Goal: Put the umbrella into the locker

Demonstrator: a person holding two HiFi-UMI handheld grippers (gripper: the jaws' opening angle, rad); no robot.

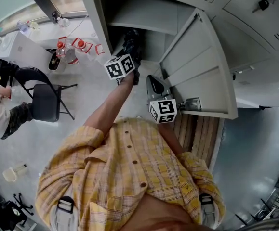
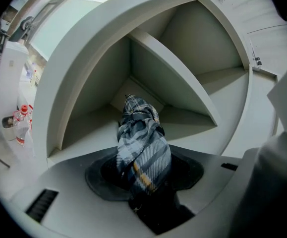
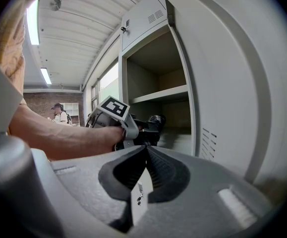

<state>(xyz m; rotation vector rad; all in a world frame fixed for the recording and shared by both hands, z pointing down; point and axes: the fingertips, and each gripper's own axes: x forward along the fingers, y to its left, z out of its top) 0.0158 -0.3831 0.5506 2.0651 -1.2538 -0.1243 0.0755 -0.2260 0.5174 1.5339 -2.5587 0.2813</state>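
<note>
I see umbrella (image 2: 142, 152) plaid woven cloth, matt; locker (image 2: 183, 83) smooth painted metal, dull grey; my shirt (image 1: 129, 177) checked cloth.

The camera on my head looks steeply down past my chest and arms onto the open locker (image 1: 100, 23) ahead. The one on my left gripper (image 2: 145, 175) sits close to the locker mouth and faces straight in, so the shelf (image 2: 183, 78) and walls fill its view. The one on my right gripper (image 3: 145, 155) looks nearly level along the door (image 3: 232, 83) from the side. All three views share the locker's interior.
</note>
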